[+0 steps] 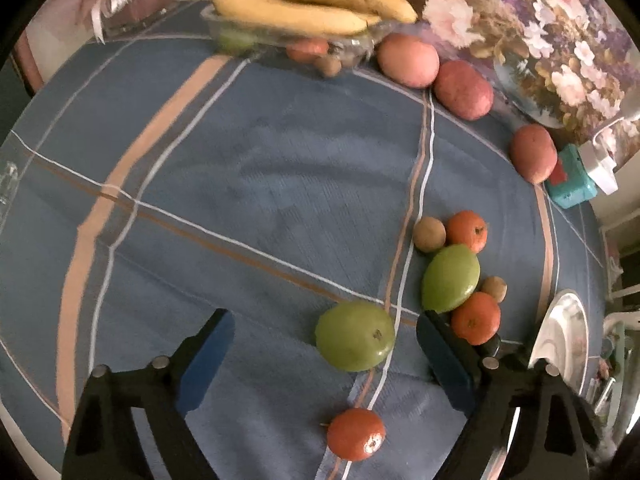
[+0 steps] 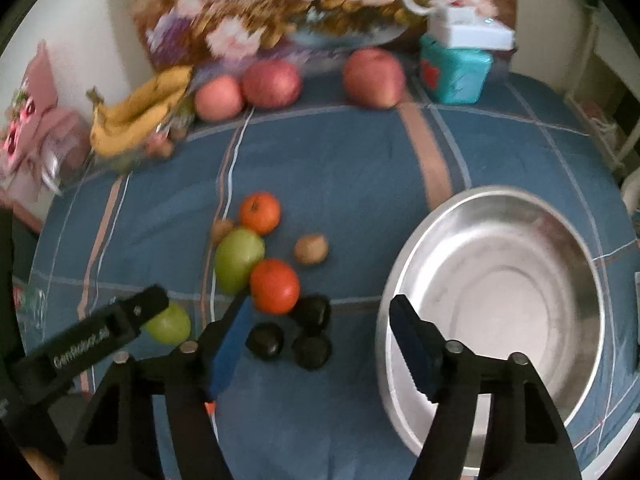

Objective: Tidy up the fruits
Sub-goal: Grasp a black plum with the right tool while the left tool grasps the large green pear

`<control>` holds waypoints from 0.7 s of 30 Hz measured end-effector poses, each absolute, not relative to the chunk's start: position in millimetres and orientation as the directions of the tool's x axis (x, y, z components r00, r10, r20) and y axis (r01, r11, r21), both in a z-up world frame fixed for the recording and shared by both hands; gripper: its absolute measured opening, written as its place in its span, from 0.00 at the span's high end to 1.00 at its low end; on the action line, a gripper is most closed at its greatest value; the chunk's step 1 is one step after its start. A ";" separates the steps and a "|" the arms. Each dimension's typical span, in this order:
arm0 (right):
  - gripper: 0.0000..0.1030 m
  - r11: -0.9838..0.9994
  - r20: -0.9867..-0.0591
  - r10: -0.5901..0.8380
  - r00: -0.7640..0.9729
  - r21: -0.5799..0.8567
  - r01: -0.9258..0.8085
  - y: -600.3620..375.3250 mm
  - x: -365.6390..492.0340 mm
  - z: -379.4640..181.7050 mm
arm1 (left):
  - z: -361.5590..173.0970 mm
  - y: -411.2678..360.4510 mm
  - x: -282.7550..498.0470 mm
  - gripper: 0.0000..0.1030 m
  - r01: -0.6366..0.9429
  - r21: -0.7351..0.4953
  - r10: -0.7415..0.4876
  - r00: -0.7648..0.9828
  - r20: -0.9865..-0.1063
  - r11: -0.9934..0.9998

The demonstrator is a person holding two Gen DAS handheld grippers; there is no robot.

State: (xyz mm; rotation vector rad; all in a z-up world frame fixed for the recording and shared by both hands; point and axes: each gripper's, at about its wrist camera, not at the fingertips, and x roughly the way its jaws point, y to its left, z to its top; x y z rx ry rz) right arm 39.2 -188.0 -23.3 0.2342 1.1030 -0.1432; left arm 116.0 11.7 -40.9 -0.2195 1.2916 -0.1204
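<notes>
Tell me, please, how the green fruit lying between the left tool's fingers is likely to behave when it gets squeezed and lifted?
The green fruit looks round and smooth-skinned, so it may slip or roll on the blue cloth if pinched off-centre. It seems firm, so it probably won't squash. The open left tool spans it with room left, so centring first seems wise.

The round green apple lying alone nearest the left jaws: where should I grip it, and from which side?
Grip the round green apple across its widest middle, coming straight down from above. It lies on its side on the blue striped cloth, stem end facing right, clear of other fruit. The open left gripper already straddles it; shift slightly rightward to centre it.
</notes>
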 end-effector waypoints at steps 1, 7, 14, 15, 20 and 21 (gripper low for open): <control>0.39 0.969 -0.903 0.019 0.429 0.122 0.213 -185.3 39.8 -29.1 | -44.3 10.8 116.0 0.12 -0.036 -0.237 -0.220 0.263 -0.939 0.971; 0.55 0.968 -0.928 0.048 0.369 0.134 0.213 -184.3 40.5 -46.6 | -50.5 5.0 115.4 0.19 -0.022 -0.274 -0.260 0.252 -0.932 0.961; 0.60 0.963 -0.936 0.060 0.347 0.146 0.226 -192.3 35.5 -52.4 | -54.6 -2.6 118.0 0.24 -0.008 -0.296 -0.285 0.249 -0.926 0.955; 0.61 0.964 -0.936 0.063 0.346 0.147 0.224 -191.6 35.0 -52.5 | -55.4 -1.5 118.2 0.24 -0.012 -0.295 -0.282 0.250 -0.926 0.956; 0.64 0.965 -0.946 0.075 0.315 0.148 0.215 -188.6 39.0 -61.0 | -58.4 -1.9 117.6 0.35 -0.014 -0.295 -0.282 0.253 -0.925 0.955; 0.65 0.964 -0.947 0.083 0.310 0.155 0.217 -189.2 38.8 -62.7 | -58.4 -1.9 117.7 0.38 -0.014 -0.294 -0.281 0.255 -0.925 0.956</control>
